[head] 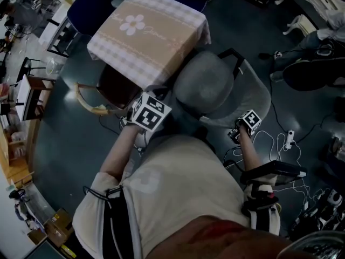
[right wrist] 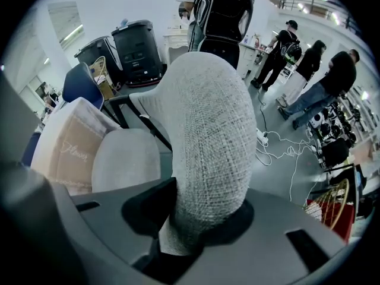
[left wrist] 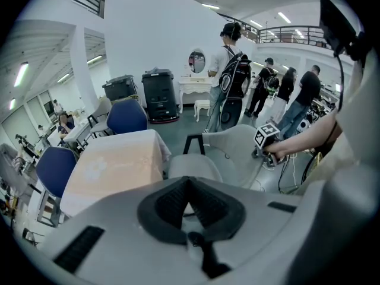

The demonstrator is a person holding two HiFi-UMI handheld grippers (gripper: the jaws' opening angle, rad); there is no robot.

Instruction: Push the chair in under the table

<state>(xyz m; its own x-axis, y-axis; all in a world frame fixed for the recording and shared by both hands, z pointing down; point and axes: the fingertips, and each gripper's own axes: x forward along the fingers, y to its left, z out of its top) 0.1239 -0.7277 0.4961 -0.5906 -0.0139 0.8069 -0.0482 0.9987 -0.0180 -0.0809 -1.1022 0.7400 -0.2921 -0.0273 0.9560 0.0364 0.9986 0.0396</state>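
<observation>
The bench (head: pixel 148 36), covered with a beige cloth bearing a flower print, stands at 12 o'clock in the head view. The chair (head: pixel 213 85), grey and upholstered, stands at the bench's 4 o'clock corner. Its seat front lies just beside the hanging cloth, and most of the seat shows clear of the bench top. The backrest (head: pixel 259 99) curves round the seat from 3 o'clock to 6 o'clock.

The right tool (head: pixel 245 124) sits on the backrest's top edge at 5 o'clock of the seat. In the right gripper view the woven backrest fills the gap between the jaws, which are clamped on it.

The left tool (head: pixel 149 113) is held at the bench's 6 o'clock corner, apart from the chair. Its jaws are together with nothing between them.

A wooden chair (head: pixel 116 85) with a dark seat stands at the bench's 7 o'clock. A blue chair (head: pixel 89 7) stands at 10 o'clock. Cables (head: pixel 285 139) lie on the floor at 4 o'clock of the grey chair.
</observation>
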